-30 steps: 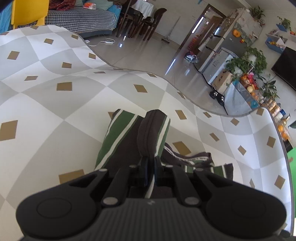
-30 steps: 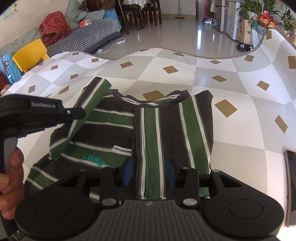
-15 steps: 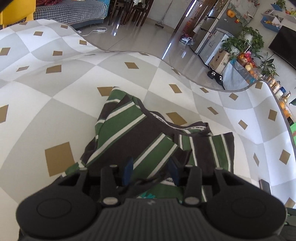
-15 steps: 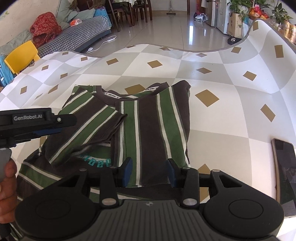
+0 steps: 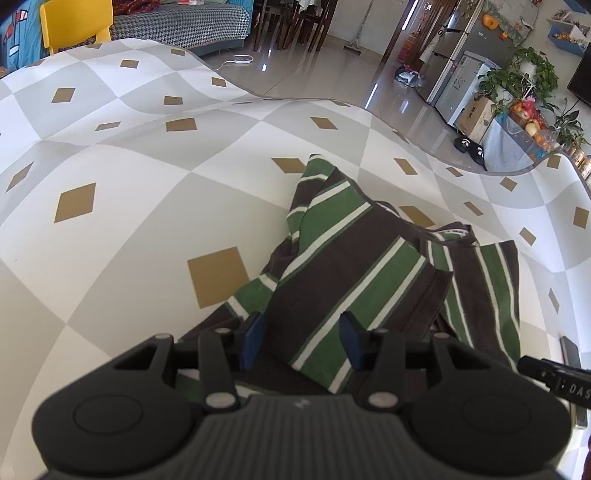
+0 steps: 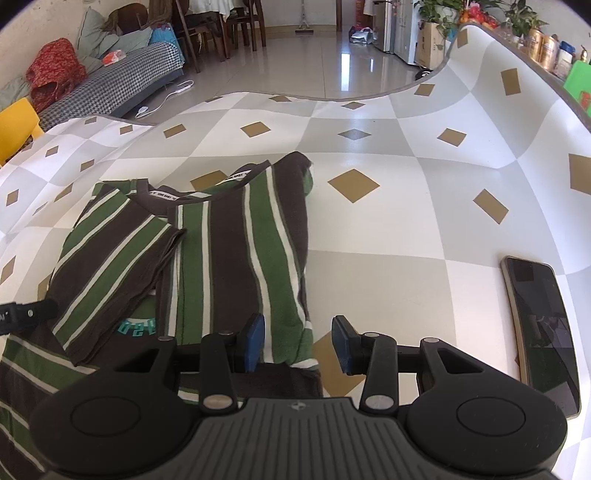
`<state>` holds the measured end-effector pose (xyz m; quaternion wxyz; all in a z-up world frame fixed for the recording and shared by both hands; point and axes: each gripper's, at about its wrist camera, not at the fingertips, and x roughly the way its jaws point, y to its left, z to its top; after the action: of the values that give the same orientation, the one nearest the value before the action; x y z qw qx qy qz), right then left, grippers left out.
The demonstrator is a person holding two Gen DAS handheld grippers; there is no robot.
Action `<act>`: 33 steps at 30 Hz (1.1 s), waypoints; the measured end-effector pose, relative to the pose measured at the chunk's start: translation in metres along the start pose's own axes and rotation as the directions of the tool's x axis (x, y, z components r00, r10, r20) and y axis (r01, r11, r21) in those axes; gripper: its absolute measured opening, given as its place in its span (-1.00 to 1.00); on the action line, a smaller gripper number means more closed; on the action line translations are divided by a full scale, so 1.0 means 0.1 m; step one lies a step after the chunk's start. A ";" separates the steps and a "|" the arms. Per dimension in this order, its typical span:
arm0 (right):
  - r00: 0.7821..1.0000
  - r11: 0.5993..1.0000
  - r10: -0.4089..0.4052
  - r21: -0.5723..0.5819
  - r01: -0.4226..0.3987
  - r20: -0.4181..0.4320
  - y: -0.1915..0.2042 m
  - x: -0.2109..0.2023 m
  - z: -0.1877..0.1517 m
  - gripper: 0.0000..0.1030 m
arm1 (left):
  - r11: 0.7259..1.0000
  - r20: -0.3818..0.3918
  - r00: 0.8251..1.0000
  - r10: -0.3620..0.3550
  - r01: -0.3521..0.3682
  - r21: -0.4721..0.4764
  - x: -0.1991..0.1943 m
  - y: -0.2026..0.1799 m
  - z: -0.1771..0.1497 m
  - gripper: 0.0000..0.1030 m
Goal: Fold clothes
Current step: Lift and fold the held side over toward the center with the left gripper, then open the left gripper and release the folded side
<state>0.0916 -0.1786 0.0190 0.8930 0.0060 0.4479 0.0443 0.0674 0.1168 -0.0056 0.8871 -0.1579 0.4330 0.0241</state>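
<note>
Lying on the checked table cover (image 6: 369,236) is a striped shirt (image 6: 229,240) in dark brown, green and white, with its collar (image 6: 207,190) toward the far edge. Both sides have been turned in over the middle: the left sleeve flap (image 6: 110,266) lies slantwise across the chest and partly hides some teal lettering (image 6: 136,326), while the right side forms a long straight panel running down toward the near hem. In the left wrist view the same shirt (image 5: 369,266) looks like a slanted heap, the folded sleeve on top.

The left gripper (image 5: 301,341) sits low over the folded sleeve. Its jaws have just been opening and now stand partly apart; the cloth lies between and under the blue pads (image 5: 251,341), which do not pinch it. The right gripper (image 6: 297,341) also stands partly apart, over the near right corner of the folded panel; its left pad is above the cloth, its right pad above bare cover, and nothing is held.

A dark phone (image 6: 539,328) lies flat on the cover, well to the right of the shirt. Beyond the table are a shiny tiled floor (image 6: 314,62), a sofa with a checked throw (image 6: 122,86), a yellow chair (image 5: 75,24) and potted plants (image 5: 532,74).
</note>
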 end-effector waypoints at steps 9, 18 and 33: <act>0.999 0.998 0.040 0.052 -0.040 0.009 -0.03 0.10 0.01 -0.25 | 0.981 0.047 0.992 0.120 -0.126 0.149 0.03 -0.11 -0.28 -0.03; 0.998 0.996 0.060 0.060 -0.061 0.006 0.01 0.28 -0.02 -0.23 | 0.976 0.036 0.986 0.163 -0.166 0.143 -0.11 -0.09 -0.45 0.09; 0.993 0.998 0.063 0.012 -0.064 0.098 0.12 0.44 0.06 -0.23 | 0.981 -0.028 0.983 0.183 -0.181 0.064 -0.44 0.14 -0.64 0.29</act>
<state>0.1210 -0.1625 -0.0119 0.9118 0.0292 0.4038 0.0690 -0.0109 0.1150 -0.0123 0.8782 -0.0909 0.4610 0.0892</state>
